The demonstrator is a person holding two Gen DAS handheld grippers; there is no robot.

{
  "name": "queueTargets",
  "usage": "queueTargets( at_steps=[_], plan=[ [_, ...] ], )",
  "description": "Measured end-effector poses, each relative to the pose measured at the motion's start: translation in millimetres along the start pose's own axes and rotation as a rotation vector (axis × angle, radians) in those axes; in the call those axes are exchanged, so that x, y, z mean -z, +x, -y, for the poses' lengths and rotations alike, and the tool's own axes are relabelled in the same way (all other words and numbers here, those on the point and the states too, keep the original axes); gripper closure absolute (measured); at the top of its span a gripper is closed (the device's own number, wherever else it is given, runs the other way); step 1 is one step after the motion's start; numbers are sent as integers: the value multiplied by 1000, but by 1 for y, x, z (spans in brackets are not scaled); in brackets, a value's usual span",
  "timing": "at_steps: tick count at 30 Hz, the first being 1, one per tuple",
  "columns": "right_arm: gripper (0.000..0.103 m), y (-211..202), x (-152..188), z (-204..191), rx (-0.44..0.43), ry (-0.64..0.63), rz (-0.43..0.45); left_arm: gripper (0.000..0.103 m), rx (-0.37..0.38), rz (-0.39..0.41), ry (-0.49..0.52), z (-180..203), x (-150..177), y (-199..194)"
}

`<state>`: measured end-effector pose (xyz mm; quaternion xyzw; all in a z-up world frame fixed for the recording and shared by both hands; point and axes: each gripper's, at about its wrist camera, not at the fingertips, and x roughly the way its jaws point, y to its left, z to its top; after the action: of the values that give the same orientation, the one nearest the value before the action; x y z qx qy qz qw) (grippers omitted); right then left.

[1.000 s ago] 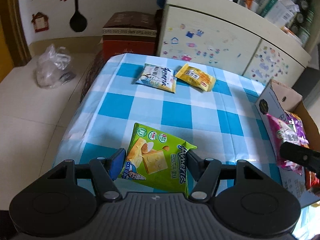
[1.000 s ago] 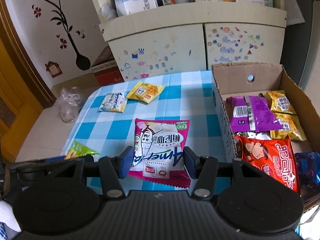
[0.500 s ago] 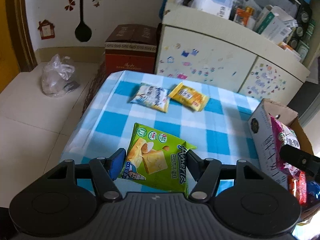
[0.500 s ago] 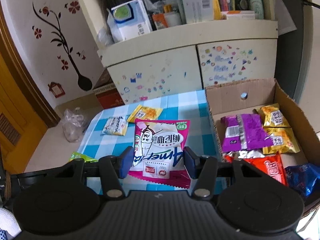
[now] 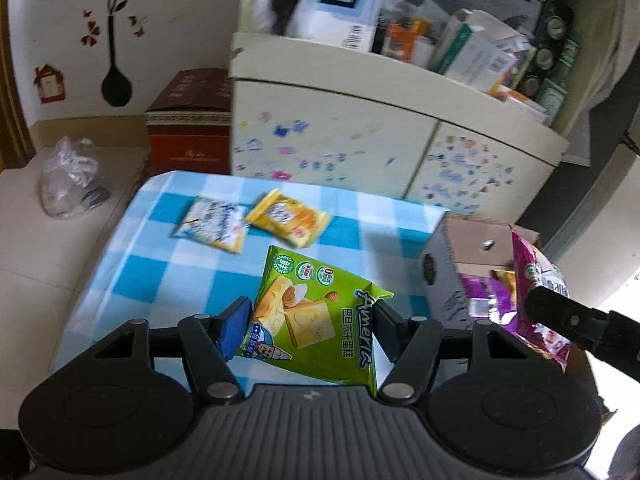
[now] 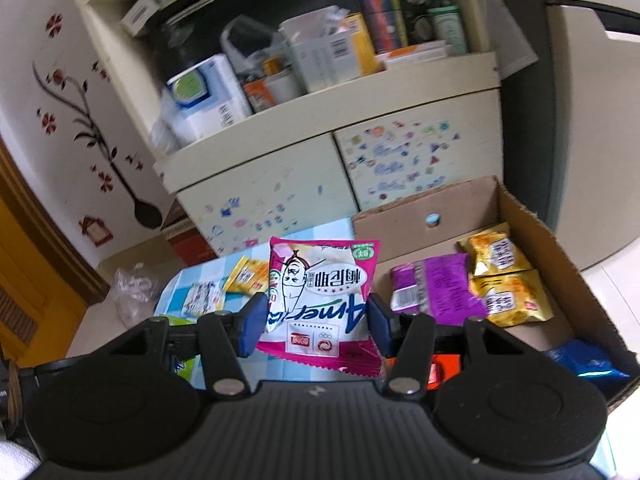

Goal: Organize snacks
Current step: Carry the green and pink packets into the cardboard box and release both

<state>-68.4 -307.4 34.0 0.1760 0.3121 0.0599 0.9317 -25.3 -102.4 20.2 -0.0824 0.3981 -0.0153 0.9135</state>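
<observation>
Behind the work surface stands a cream cabinet (image 5: pixel 340 136) with sticker-covered doors and a cluttered upper shelf; beside it, on the floor, sit a dark red box (image 5: pixel 188 120) and a clear plastic bag (image 5: pixel 68 184). From the left wrist view, the table (image 5: pixel 168 264) carries a blue-and-white checked cloth, on which a pale blue snack packet (image 5: pixel 212 228) and a yellow snack packet (image 5: pixel 288 224) lie just beside each other near the far edge. The left gripper (image 5: pixel 308 328) is clamped on a green snack bag (image 5: pixel 316 320), both pads pressing its sides, the bag raised clear of the cloth. At the right edge of this view the cardboard box (image 5: pixel 460 256) shows only its outer corner and part of one wall — its contents are mostly hidden — while one black finger of the other gripper crosses in front of a pink bag. The right wrist view supplies what the first lacks: the open interior of the cardboard box (image 6: pixel 532 220), holding a purple packet (image 6: pixel 436 292), two gold packets (image 6: pixel 500 276), an orange-red pack partly hidden by the gripper and a blue pack at the near right corner. The right gripper (image 6: pixel 316 320) is closed on a pink-and-white snack bag (image 6: pixel 320 300), printing upside down, held up in front of the box's left wall. The green bag appears here only as a sliver at lower left.
</observation>
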Motion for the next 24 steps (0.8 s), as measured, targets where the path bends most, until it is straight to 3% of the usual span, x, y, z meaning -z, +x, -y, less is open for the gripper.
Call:
queueTargets(
  at_steps=[24],
  plan=[
    [49, -37, -34, 89, 64, 279, 118, 33, 168, -13, 133, 126, -6, 19]
  ],
)
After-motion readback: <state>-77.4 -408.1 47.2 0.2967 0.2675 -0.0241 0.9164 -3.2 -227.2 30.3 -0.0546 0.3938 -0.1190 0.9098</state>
